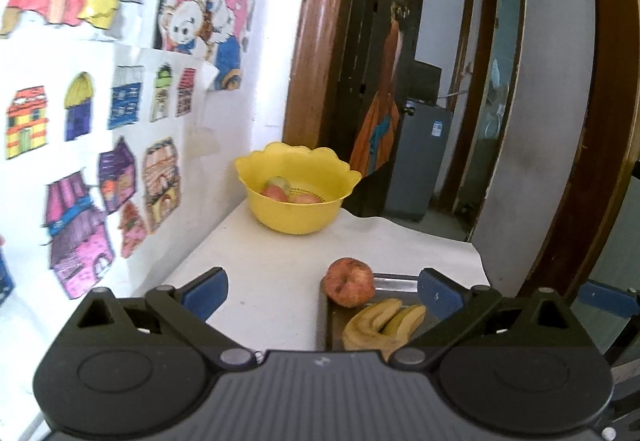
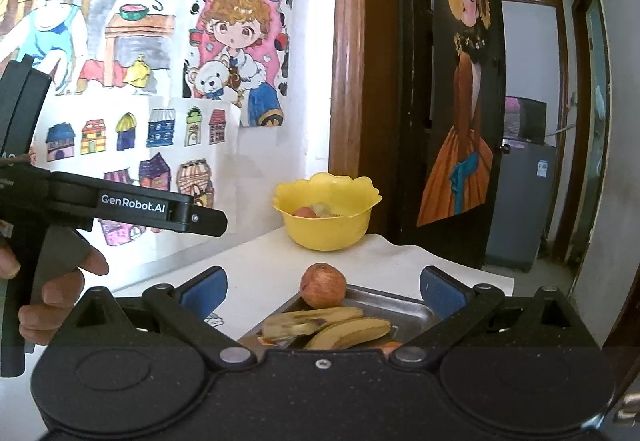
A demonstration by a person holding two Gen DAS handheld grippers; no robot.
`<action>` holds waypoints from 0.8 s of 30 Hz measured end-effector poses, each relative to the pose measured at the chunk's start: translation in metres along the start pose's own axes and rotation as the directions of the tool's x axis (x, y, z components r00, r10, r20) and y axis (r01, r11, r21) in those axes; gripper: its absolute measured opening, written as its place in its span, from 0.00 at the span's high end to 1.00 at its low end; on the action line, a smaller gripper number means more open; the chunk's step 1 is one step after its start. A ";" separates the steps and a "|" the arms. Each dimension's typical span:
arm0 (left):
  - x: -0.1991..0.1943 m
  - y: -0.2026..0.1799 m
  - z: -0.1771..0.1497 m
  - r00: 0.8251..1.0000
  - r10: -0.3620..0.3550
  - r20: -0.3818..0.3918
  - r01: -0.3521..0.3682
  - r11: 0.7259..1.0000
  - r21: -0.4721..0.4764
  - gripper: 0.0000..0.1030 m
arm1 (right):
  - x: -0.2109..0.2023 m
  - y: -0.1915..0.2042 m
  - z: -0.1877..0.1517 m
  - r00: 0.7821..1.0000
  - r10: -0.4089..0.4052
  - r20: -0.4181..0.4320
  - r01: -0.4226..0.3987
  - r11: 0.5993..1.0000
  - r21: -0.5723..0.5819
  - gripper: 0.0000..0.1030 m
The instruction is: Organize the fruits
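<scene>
On the left gripper (image 2: 208, 219), "GenRobot.AI" reads white; both it and the right gripper (image 2: 322, 291) gape wide, empty

One apple (image 2: 323, 285), two bananas (image 2: 328, 325), one yellow bowl (image 2: 326, 231), one tray (image 2: 404, 307).

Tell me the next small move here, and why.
Probably ease the right gripper forward and down onto the apple at the far edge of the metal tray. Both grippers are open and empty, the apple sits between the right one's fingers, and the yellow bowl beyond already holds fruit.
</scene>
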State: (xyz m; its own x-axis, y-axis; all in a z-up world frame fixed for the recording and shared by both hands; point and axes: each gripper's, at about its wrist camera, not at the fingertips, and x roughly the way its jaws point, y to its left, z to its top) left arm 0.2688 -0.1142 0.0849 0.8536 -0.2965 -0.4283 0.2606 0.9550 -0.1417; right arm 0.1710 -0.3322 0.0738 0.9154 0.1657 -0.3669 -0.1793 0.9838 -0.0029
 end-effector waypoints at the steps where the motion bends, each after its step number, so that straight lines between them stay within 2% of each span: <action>1: -0.006 0.002 -0.001 1.000 0.005 0.005 -0.005 1.000 0.000 0.01 | -0.004 0.003 0.000 1.000 0.000 0.004 0.000 1.000 0.007 0.01; 6: -0.029 0.009 -0.009 1.000 0.017 0.009 -0.017 1.000 0.001 0.01 | -0.024 0.018 -0.003 1.000 -0.008 0.024 0.008 1.000 0.022 0.01; 11: -0.048 0.007 -0.022 1.000 0.010 0.017 -0.010 1.000 0.024 0.01 | -0.043 0.026 -0.006 0.996 -0.070 0.046 0.070 0.998 0.009 0.01; 17: -0.066 0.003 -0.037 0.999 0.021 0.027 -0.022 0.998 0.056 0.01 | -0.064 0.029 -0.011 0.991 -0.122 0.054 0.119 0.992 0.045 0.01; 24: -0.090 0.003 -0.054 0.996 0.074 0.054 -0.078 0.994 0.080 0.01 | -0.080 0.038 -0.022 0.993 -0.090 0.072 0.084 0.993 0.079 0.01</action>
State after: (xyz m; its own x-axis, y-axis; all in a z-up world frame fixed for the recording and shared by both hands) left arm 0.1684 -0.0849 0.0750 0.8934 -0.2244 -0.3892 0.2287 0.9728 -0.0360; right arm 0.0830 -0.3099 0.0825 0.9513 0.0812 -0.2974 -0.0728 0.9966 0.0394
